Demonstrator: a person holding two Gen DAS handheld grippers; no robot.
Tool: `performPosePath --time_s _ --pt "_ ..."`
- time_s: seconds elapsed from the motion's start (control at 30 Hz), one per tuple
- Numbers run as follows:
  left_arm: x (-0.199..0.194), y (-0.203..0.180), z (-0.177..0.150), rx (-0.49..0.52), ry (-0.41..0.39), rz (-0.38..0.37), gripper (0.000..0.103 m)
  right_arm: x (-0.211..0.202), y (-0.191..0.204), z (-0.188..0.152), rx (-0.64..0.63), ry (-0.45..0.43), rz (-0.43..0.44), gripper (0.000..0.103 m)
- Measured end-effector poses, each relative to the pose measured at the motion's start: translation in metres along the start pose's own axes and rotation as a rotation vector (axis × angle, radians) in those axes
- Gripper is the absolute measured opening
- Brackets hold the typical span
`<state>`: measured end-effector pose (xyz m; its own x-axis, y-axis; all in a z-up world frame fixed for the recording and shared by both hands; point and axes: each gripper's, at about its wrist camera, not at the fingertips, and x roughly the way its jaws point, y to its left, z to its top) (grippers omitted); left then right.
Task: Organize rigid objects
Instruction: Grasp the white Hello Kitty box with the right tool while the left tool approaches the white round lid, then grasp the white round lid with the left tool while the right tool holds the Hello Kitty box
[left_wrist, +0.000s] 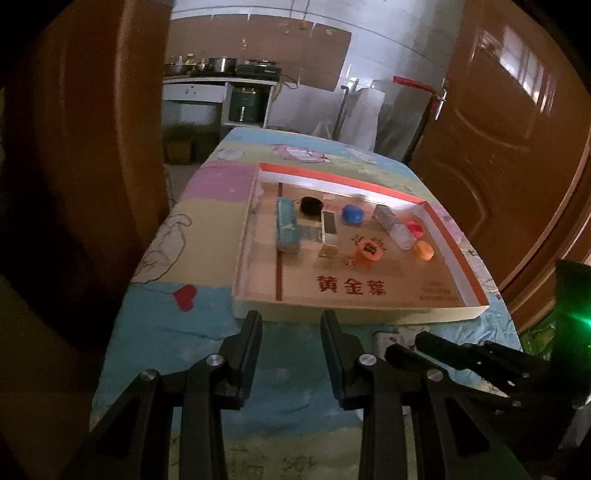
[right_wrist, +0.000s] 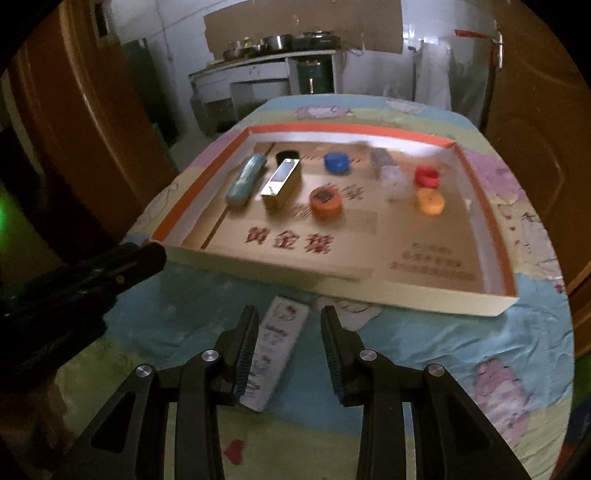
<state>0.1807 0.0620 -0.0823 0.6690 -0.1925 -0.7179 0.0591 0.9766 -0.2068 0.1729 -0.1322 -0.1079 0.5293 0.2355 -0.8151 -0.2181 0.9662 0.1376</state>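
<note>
- Here, a shallow cardboard tray (right_wrist: 436, 295) with an orange inner rim lies on a table under a pastel cartoon cloth (right_wrist: 461, 343).
- The right gripper (right_wrist: 289, 334) hovers low over the cloth just short of the tray's near wall, its jaws spread wide with nothing pinched.
- A flat white patterned box (right_wrist: 277, 350) lies on the cloth under that gap, closer to the left finger (right_wrist: 245, 343); whether the finger touches it I cannot tell.
- The left gripper (left_wrist: 291, 345) hangs at about nine o'clock from the right one, jaws likewise spread and holding nothing, tips near the tray's front edge.
- Inside the tray, in the right wrist view, a teal case (right_wrist: 246, 180) lies at ten o'clock, with a gold-sided rectangular box (right_wrist: 280, 182) just beside it and a black cap (right_wrist: 287, 156) behind.
- A blue cap (right_wrist: 336, 162) sits toward twelve o'clock, an orange round piece (right_wrist: 325, 202) near the centre.
- At two o'clock a red cap (right_wrist: 426, 176) sits behind an orange cap (right_wrist: 430, 202); clear blocks (right_wrist: 393, 181) lie just left of them, blurred.
- Red characters (right_wrist: 290, 236) are printed on the tray floor.
</note>
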Motion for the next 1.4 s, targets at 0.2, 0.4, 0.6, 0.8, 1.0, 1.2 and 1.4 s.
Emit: performPosePath --time_s 0.2,0.4,0.6,0.8,1.0,1.2,1.4 --pt "-0.004 0.012 -0.005 -0.016 0.000 -0.002 0.033 0.015 0.013 -0.005 0.007 0.023 -0.039 0.035" --pt "-0.002 0.015 -0.010 -0.011 0.011 -0.018 0.033 0.018 0.021 -0.006 -0.021 0.025 -0.091 0.028" --pt "-0.001 0.006 -0.017 0.023 0.015 -0.075 0.033 0.003 0.010 -0.005 -0.002 -0.024 -0.089 0.027" --pt "-0.001 -0.028 -0.029 0.111 0.014 -0.136 0.048 -0.014 -0.010 -0.006 0.049 -0.067 -0.090 0.027" --pt "0.000 -0.052 -0.041 0.170 0.008 -0.146 0.060 -0.025 -0.031 -0.014 0.085 -0.079 -0.101 0.027" --pt "0.007 -0.065 -0.053 0.237 0.034 -0.116 0.062 -0.033 -0.047 -0.021 0.115 -0.095 -0.106 0.027" --pt "0.025 -0.067 -0.061 0.269 0.086 -0.055 0.062 -0.039 -0.057 -0.027 0.140 -0.105 -0.105 0.027"
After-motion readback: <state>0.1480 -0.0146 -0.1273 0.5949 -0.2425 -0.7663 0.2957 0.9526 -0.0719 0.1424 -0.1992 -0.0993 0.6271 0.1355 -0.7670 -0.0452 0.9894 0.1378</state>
